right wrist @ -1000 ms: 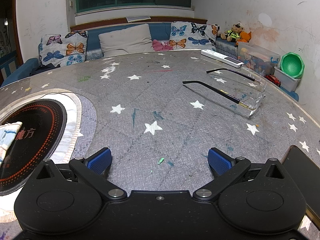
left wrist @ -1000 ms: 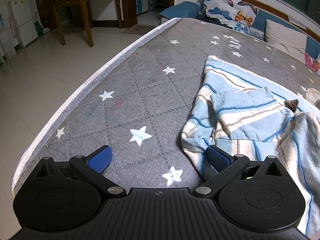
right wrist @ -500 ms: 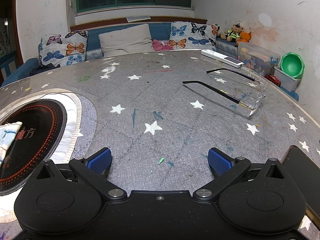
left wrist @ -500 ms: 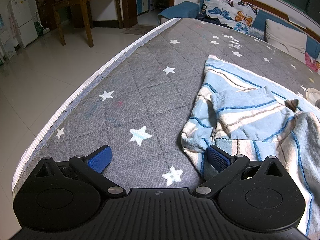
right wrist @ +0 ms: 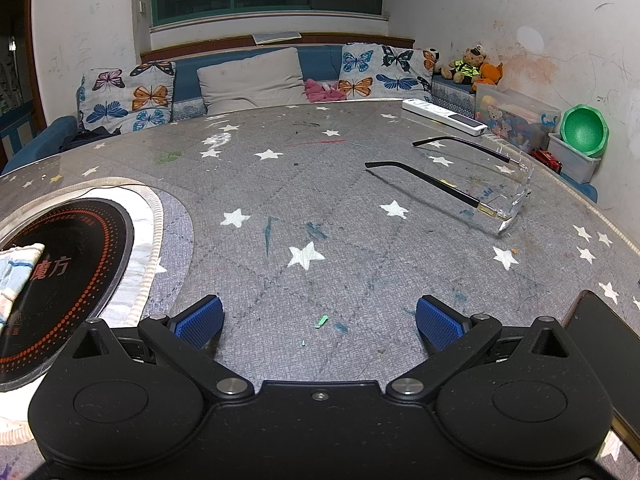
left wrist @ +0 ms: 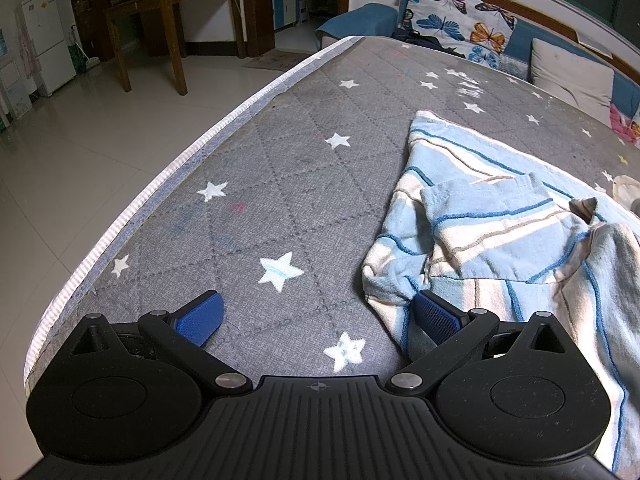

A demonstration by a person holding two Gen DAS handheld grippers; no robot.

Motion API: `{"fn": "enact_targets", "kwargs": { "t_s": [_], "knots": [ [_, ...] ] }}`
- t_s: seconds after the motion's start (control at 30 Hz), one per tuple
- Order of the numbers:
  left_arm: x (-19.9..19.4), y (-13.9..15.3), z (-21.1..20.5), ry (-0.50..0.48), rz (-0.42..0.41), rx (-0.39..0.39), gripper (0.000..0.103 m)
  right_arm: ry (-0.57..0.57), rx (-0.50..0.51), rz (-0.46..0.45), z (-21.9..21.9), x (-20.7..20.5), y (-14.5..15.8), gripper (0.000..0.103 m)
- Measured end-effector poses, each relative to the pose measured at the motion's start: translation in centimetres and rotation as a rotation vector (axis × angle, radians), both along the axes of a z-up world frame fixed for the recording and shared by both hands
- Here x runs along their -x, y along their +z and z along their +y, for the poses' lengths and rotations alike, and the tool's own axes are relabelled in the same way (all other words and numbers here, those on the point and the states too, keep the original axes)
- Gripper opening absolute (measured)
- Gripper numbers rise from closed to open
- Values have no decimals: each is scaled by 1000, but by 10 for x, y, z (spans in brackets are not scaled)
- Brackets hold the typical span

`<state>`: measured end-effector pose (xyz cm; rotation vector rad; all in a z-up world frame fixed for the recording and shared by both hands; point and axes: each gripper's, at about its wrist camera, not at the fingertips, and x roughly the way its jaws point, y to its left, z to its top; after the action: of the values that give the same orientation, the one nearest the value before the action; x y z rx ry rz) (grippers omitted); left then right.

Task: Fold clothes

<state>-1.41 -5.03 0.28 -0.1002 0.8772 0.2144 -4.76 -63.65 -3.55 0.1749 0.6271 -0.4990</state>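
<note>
Resting low over the grey star-printed table (left wrist: 280,208), the left gripper (left wrist: 316,312) has its 2 blue fingers (left wrist: 200,320) spread wide, holding nothing; the right-hand pad sits just against the crumpled edge of the striped blue-and-white garment (left wrist: 500,232), which lies rumpled on the right half of the left wrist frame. The right gripper (right wrist: 320,316) likewise has its fingers (right wrist: 438,322) wide apart and empty, over bare table (right wrist: 320,200).

At the right edge of the right wrist frame, a clear plastic bin (right wrist: 516,116) holds what look like toys, and a white tub (right wrist: 574,158) beside it carries a green bowl (right wrist: 584,130) tilted on top. A teddy bear (right wrist: 468,65) sits behind them.

On the table, eyeglasses (right wrist: 472,184) lie open at centre right, a white remote (right wrist: 444,115) beyond them, and a dark phone (right wrist: 608,356) at lower right. A black round disc (right wrist: 60,276) on a white mat fills the lower left, a corner of the garment lying over it.

Butterfly cushions (right wrist: 128,94) line a blue bench beneath a dark window. The left wrist view shows tiled floor (left wrist: 80,152) and a wooden desk (left wrist: 168,20) at upper left.
</note>
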Motion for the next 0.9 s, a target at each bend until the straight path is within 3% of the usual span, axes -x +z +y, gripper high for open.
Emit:
{"fn": "enact_targets", "kwargs": {
  "t_s": [0.9],
  "knots": [
    [-2, 0, 4, -20, 19, 8, 103, 0, -2, 0, 0, 0, 0, 103]
  ]
}}
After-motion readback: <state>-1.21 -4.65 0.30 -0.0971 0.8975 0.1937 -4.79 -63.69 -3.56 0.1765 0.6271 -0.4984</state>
